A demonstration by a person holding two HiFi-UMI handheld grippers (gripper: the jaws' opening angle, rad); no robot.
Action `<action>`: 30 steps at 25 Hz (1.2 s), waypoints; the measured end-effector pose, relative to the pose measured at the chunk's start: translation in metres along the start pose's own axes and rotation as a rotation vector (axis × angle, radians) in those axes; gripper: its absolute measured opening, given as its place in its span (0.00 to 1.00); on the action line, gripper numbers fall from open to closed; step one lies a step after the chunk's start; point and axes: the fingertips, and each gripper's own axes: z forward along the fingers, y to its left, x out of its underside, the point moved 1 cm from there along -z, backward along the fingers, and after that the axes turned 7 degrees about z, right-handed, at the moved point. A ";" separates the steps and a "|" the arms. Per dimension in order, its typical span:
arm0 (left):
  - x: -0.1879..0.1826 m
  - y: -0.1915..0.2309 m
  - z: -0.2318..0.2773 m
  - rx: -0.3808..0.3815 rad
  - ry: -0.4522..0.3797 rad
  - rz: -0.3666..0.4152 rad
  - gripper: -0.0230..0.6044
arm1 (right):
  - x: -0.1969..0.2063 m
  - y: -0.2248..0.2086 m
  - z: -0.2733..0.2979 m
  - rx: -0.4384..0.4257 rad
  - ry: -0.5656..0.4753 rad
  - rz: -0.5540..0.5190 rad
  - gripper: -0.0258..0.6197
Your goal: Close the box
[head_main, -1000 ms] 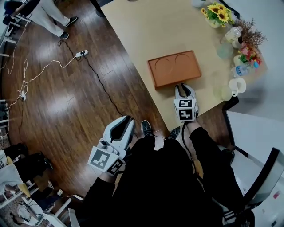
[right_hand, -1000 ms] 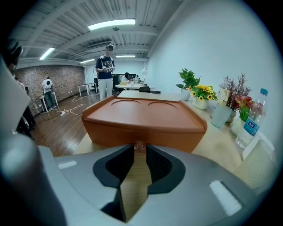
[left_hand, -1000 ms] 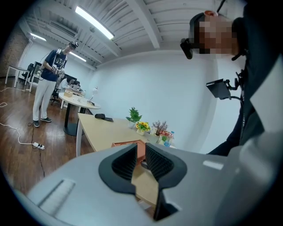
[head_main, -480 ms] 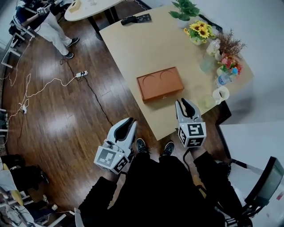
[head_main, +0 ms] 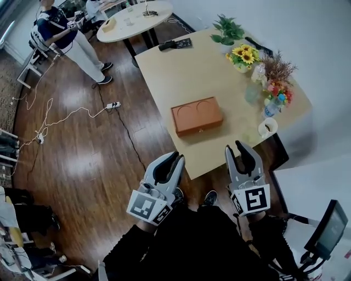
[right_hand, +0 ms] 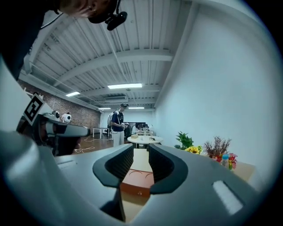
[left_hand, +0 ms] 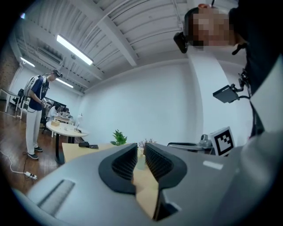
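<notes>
The orange-brown box point(head_main: 196, 115) lies with its lid down flat on the tan table point(head_main: 175, 71), two half-circle marks on top. Both grippers hang short of the table's near edge, apart from the box. My right gripper point(head_main: 242, 149) is open and empty; in the right gripper view point(right_hand: 140, 152) the box point(right_hand: 137, 183) shows low between its jaws, some way off. My left gripper point(head_main: 173, 160) is over the wooden floor to the left; its jaws point(left_hand: 140, 150) stand a narrow gap apart with nothing in them, and the box is out of that view.
Flower pots point(head_main: 244, 56), a bottle point(head_main: 269, 108) and a mug point(head_main: 267, 127) line the table's right side; a black object point(head_main: 175, 44) lies at its far edge. A person point(head_main: 60, 33) stands by a round white table point(head_main: 134, 13). A power strip point(head_main: 112, 104) and cables lie on the floor.
My right gripper has drawn back from the box's near edge to beyond the table edge. The left gripper has come up and forward. The head view has pulled away and shows more of the room.
</notes>
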 end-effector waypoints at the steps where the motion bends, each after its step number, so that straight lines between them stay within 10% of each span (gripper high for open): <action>1: -0.006 -0.002 -0.004 0.000 -0.013 0.019 0.10 | -0.008 0.008 -0.006 -0.011 -0.023 -0.011 0.19; 30: -0.052 0.020 -0.058 -0.015 -0.154 0.072 0.10 | -0.070 0.090 -0.009 -0.021 -0.193 -0.094 0.20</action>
